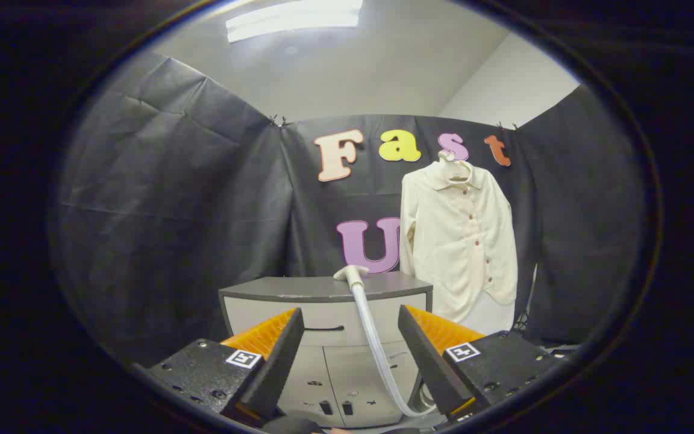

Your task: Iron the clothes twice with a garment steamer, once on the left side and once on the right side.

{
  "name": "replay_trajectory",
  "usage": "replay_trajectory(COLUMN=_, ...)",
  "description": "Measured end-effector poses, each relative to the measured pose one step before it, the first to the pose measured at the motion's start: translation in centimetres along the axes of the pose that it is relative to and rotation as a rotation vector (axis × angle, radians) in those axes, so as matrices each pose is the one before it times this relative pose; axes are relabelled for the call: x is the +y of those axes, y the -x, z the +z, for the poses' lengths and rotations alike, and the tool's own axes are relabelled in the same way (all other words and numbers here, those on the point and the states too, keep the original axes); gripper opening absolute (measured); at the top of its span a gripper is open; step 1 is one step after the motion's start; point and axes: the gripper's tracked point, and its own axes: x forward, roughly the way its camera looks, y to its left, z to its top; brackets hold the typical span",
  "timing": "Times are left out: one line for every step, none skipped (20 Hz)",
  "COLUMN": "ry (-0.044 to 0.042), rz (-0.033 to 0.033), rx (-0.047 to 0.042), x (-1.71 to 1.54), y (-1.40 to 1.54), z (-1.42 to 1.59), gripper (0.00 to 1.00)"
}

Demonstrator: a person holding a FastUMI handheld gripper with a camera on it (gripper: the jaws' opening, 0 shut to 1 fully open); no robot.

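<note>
A cream button-up shirt [461, 241] hangs on a hanger against the booth's back wall, to the right of a grey cabinet [323, 289]. The white steamer head [352, 274] lies on the cabinet top. Its pale hose [377, 349] drops down the cabinet front and curves away to the right near the floor. My gripper [351, 328] is open, well short of the cabinet. The hose shows in the gap between the fingers, touching neither of them.
The cabinet has a drawer with a dark handle [325, 328] and doors below. Black cloth walls close in the left, back and right. Cables lie on the floor [540, 343] to the right of the shirt.
</note>
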Motion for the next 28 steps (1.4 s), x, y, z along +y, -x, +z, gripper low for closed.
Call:
replay_trajectory(ry=0.00221, rz=-0.00252, rx=-0.00110, x=0.076, y=-0.022, z=0.002, gripper=0.95)
replay_trajectory(ry=0.00166, rz=0.00415, rx=-0.00333, x=0.170, y=-0.098, z=0.056, gripper=0.95)
replay_trajectory(ry=0.00145, rz=0.00370, rx=-0.00109, x=0.093, y=-0.076, z=-0.010, gripper=0.95)
replay_trajectory(ry=-0.00117, rz=0.00301, rx=0.00195, x=0.150, y=-0.060, z=-0.037, gripper=0.95)
replay_trajectory(ry=0.00017, rz=0.00342, rx=0.00486, x=0.141, y=-0.073, z=-0.255, gripper=0.95)
replay_trajectory(ry=0.00160, rz=0.00643, rx=0.00973, x=0.240, y=-0.006, z=-0.161, gripper=0.95)
replay_trajectory(ry=0.00240, rz=0.00542, rx=0.00652, x=0.158, y=-0.037, z=-0.210, gripper=0.95)
replay_trajectory(ry=0.00527, rz=-0.00088, rx=-0.00093, x=0.032, y=-0.018, z=0.007, gripper=0.95)
replay_trajectory(ry=0.00489, rz=-0.00095, rx=-0.00066, x=-0.074, y=-0.080, z=0.008, gripper=0.96)
replay_trajectory(ry=0.00004, rz=0.00189, rx=0.00239, x=0.017, y=0.007, z=-0.036, gripper=0.95)
replay_trajectory(ry=-0.00137, rz=0.00034, rx=0.00216, x=-0.012, y=-0.095, z=-0.124, gripper=0.95)
replay_trajectory(ry=0.00011, rz=-0.00390, rx=-0.00267, x=-0.150, y=-0.114, z=0.117, gripper=0.95)
replay_trajectory(ry=-0.00235, rz=-0.00179, rx=-0.00149, x=-0.183, y=-0.097, z=0.118, gripper=0.95)
replay_trajectory(ry=-0.00441, rz=0.00023, rx=0.00443, x=-0.029, y=-0.204, z=-0.007, gripper=0.95)
replay_trajectory(ry=-0.00359, rz=-0.00012, rx=0.00461, x=-0.017, y=-0.153, z=-0.057, gripper=0.95)
replay_trajectory(ry=0.00006, rz=-0.00006, rx=0.00064, x=-0.021, y=-0.285, z=0.110, gripper=0.95)
replay_trajectory(ry=0.00197, rz=0.00299, rx=-0.00084, x=-0.037, y=-0.370, z=0.127, gripper=0.95)
replay_trajectory(ry=0.00386, rz=0.00387, rx=0.00149, x=0.138, y=-0.428, z=0.100, gripper=0.95)
replay_trajectory(ry=0.00530, rz=0.00148, rx=-0.00004, x=0.064, y=-0.545, z=-0.045, gripper=0.95)
replay_trajectory(ry=0.00718, rz=0.00094, rx=0.00232, x=0.108, y=-0.626, z=-0.002, gripper=0.95)
replay_trajectory(ry=0.00881, rz=0.00253, rx=0.00794, x=0.143, y=-0.869, z=-0.202, gripper=0.95)
replay_trajectory(ry=0.00662, rz=0.00554, rx=0.00513, x=0.221, y=-0.573, z=-0.123, gripper=0.95)
replay_trajectory(ry=0.00853, rz=0.00367, rx=0.00470, x=0.183, y=-0.786, z=-0.087, gripper=0.96)
replay_trajectory(ry=0.00513, rz=-0.00341, rx=-0.00133, x=-0.012, y=-0.803, z=0.106, gripper=0.96)
replay_trajectory(ry=0.00460, rz=-0.00337, rx=-0.00210, x=-0.010, y=-0.913, z=-0.010, gripper=0.96)
replay_trajectory(ry=0.00547, rz=0.00123, rx=-0.00051, x=0.094, y=-0.837, z=0.040, gripper=0.96)
replay_trajectory(ry=0.00616, rz=-0.00270, rx=-0.00078, x=-0.001, y=-0.908, z=0.003, gripper=0.96)
replay_trajectory(ry=0.00165, rz=-0.00706, rx=0.00224, x=-0.204, y=-1.098, z=-0.099, gripper=0.96)
